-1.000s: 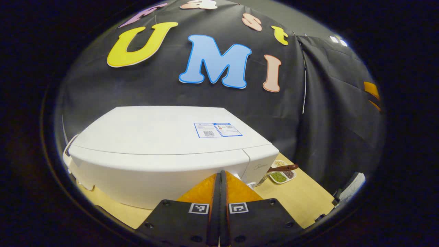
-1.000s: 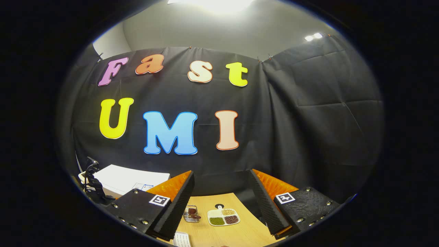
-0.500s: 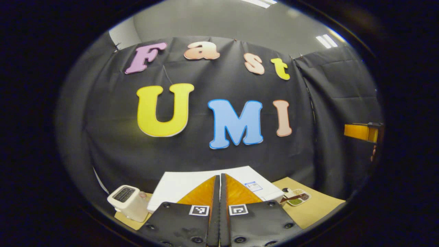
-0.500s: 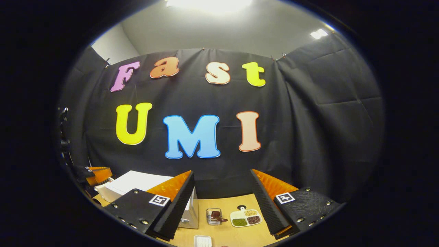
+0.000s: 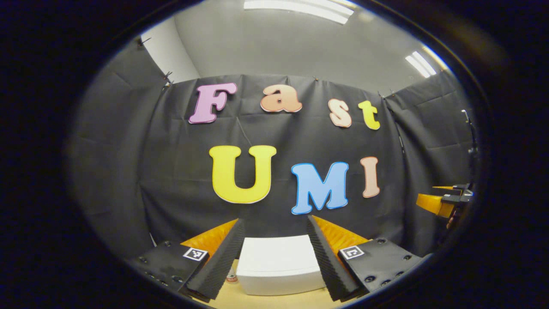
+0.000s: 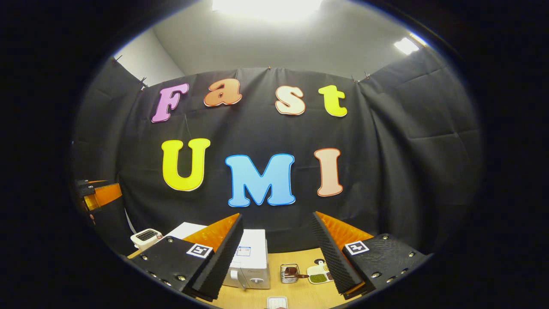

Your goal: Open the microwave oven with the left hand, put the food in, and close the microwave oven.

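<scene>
The white microwave [image 5: 279,266] stands on the wooden table, seen between the fingers of my left gripper [image 5: 274,219], which is open, empty and held well back from it. In the right gripper view the microwave [image 6: 251,266] has its door closed, its knobs facing me. Right of it sit a small metal container [image 6: 289,272] with something brown in it and a divided white dish [image 6: 319,274] of beans. My right gripper [image 6: 277,215] is open and empty, high above the table. Each gripper shows at the other view's edge: right gripper [image 5: 441,201], left gripper [image 6: 101,195].
A small white toaster-like appliance [image 6: 146,237] stands left of the microwave. A white tray [image 6: 276,302] lies near the table's front edge. The wooden tabletop [image 6: 300,292] runs to the black cloth wall behind.
My left gripper has opened from shut and drawn back and up from the microwave. The right gripper has swung left, bringing the microwave front and toaster into its view.
</scene>
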### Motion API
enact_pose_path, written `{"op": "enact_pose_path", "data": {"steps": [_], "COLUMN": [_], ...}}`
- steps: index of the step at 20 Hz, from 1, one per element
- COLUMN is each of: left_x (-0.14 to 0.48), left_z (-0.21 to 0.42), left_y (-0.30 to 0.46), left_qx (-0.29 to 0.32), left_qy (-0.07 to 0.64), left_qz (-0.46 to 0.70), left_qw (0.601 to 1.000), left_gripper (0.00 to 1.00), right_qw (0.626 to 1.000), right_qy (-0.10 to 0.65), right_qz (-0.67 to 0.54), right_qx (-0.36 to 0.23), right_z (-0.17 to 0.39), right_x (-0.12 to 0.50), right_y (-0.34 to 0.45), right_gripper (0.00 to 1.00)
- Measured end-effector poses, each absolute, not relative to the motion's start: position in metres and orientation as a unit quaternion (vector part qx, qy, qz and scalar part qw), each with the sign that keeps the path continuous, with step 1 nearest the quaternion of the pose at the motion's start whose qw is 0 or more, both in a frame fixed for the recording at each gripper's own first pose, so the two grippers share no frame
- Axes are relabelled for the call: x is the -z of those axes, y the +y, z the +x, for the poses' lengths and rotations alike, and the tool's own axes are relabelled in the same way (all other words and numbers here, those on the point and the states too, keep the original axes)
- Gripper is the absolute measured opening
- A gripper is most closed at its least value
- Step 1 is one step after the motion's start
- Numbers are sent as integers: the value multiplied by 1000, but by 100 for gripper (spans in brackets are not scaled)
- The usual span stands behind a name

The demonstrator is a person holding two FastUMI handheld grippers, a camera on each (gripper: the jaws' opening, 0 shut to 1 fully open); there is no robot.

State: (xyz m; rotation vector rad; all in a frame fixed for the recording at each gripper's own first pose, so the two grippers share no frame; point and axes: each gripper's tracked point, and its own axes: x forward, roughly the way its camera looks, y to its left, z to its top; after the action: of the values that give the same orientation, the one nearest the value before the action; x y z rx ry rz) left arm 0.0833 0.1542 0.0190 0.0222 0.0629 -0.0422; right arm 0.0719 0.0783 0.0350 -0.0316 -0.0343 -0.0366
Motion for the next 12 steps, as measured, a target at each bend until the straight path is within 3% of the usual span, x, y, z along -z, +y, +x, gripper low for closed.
{"op": "enact_pose_path", "data": {"steps": [12], "left_x": [-28], "left_z": [49], "left_y": [162], "left_qx": [58], "left_qy": [26], "left_qz": [-8], "left_qw": [998], "left_gripper": [94], "right_qw": [999], "right_qy": [-18], "right_qz": [-23], "right_qx": [25], "right_z": [35], "right_x": [-39], "right_y": [108], "right_gripper": [96]}}
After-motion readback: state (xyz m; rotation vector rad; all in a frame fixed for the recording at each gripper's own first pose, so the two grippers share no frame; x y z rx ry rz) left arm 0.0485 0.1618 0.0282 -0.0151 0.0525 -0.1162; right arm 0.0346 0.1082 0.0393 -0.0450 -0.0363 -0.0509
